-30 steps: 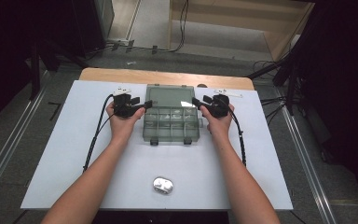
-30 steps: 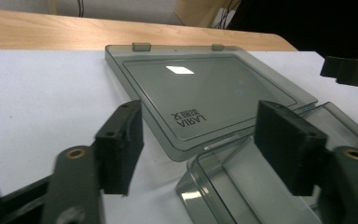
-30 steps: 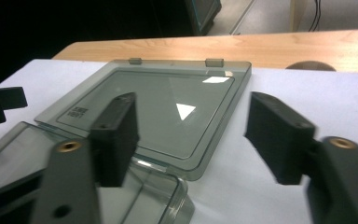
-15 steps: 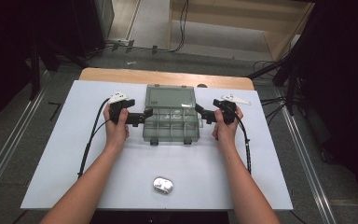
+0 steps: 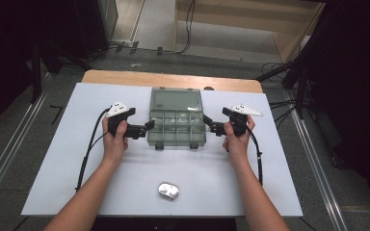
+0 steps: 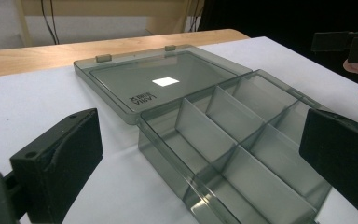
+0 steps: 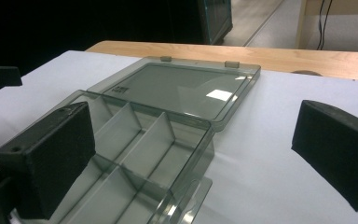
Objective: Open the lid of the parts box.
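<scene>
A clear grey compartment box (image 5: 177, 130) lies open mid-table, its lid (image 5: 176, 101) flat behind it. Its dividers (image 6: 200, 135) and its lid (image 7: 186, 88) are seen close up in the gripper views, and the compartments look empty. My left gripper (image 5: 144, 129) sits at the box's left side, my right gripper (image 5: 211, 126) at its right side. Both have just been opening. The left gripper (image 6: 198, 154) and right gripper (image 7: 191, 140) stand wide open, with the box ahead of the pads and nothing pressed.
A small silver oval object (image 5: 168, 190) lies near the front edge of the white table top (image 5: 58, 159). A wooden strip (image 5: 125, 77) runs along the back edge. Floor cables and dark stands lie beyond. Bare white surface flanks the box.
Both hands drew back from the box's far corners toward the person and slightly outward. Their jaws stand wider than before. The box and lid have stayed put.
</scene>
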